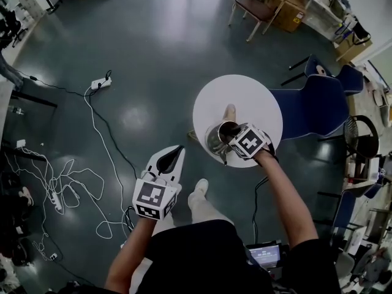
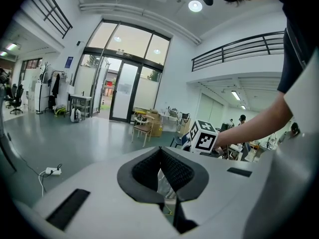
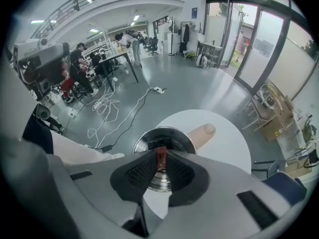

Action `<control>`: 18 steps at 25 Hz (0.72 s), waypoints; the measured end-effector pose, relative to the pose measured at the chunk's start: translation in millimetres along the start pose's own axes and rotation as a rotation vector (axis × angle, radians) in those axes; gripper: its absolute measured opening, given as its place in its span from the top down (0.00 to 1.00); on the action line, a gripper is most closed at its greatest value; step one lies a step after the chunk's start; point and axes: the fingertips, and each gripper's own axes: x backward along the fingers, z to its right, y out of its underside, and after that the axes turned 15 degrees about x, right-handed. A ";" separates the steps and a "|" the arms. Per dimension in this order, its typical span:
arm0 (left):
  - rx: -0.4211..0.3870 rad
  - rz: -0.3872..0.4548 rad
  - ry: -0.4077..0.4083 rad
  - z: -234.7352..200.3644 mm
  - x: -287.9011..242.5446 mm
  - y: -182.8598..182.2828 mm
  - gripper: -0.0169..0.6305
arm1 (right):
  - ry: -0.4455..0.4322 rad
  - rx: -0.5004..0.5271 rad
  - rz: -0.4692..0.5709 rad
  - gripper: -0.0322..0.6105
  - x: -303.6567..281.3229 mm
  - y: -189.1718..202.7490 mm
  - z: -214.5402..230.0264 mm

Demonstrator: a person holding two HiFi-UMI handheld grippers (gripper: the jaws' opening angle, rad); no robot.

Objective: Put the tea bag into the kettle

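Note:
A steel kettle (image 1: 217, 138) with its lid off and a pale wooden handle (image 1: 229, 111) stands on the small round white table (image 1: 260, 106). My right gripper (image 1: 230, 133) hangs just over the kettle's mouth (image 3: 172, 136), shut on the tea bag by a small red-brown piece (image 3: 160, 158) pinched between the pads; whatever hangs below it is hidden. Lower left and off the table, my left gripper (image 1: 178, 150) is held over the floor. Its pads (image 2: 180, 172) are closed on a pale crinkled wrapper (image 2: 164, 184).
Blue chairs (image 1: 320, 101) stand right of the table, and a wooden chair (image 1: 257, 8) is further back. A power strip (image 1: 100, 83) and white cables (image 1: 73, 176) trail over the dark floor at left. The person's shoe (image 1: 199, 190) is by the table's near edge.

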 end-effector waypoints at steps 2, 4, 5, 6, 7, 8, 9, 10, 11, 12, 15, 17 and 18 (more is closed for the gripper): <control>-0.002 0.000 0.006 1.4 -1.6 -0.3 0.95 | 0.010 -0.011 0.022 0.86 5.7 -2.8 0.1; -0.001 0.003 0.013 2.6 -4.4 -1.5 0.95 | 0.024 -0.015 0.040 0.88 12.9 -5.7 0.0; 0.000 0.004 0.019 4.4 -6.2 -2.3 0.95 | 0.033 -0.015 0.049 0.88 17.7 -6.6 0.0; -0.002 0.004 0.026 7.0 -8.0 -3.1 0.95 | 0.044 -0.015 0.060 0.89 23.1 -7.3 -0.2; -0.006 0.004 0.033 10.1 -9.2 -3.9 0.95 | 0.053 -0.016 0.073 0.89 28.9 -8.6 -1.2; -0.011 0.004 0.041 13.0 -9.4 -4.6 0.95 | 0.061 -0.020 0.089 0.90 34.7 -10.7 -3.1; -0.017 0.004 0.049 15.7 -8.9 -5.3 0.95 | 0.069 -0.022 0.105 0.90 40.6 -13.2 -5.6; -0.021 0.004 0.057 18.7 -8.1 -6.2 0.95 | 0.080 -0.022 0.118 0.90 46.8 -15.4 -8.1; -0.025 0.005 0.066 22.2 -7.8 -7.4 0.95 | 0.094 -0.018 0.129 0.90 53.6 -17.0 -9.7; -0.029 0.005 0.075 25.9 -8.1 -8.4 0.95 | 0.110 -0.016 0.141 0.91 60.4 -18.4 -10.6; -0.045 0.004 0.102 33.2 -10.2 -9.0 0.95 | 0.145 -0.046 0.202 0.92 77.3 -24.4 -13.0; -0.054 0.000 0.117 36.5 -11.2 -8.8 0.95 | 0.164 -0.075 0.252 0.92 89.5 -29.7 -15.9; -0.059 -0.002 0.124 38.9 -11.6 -9.3 0.95 | 0.175 -0.088 0.278 0.92 97.0 -32.2 -17.4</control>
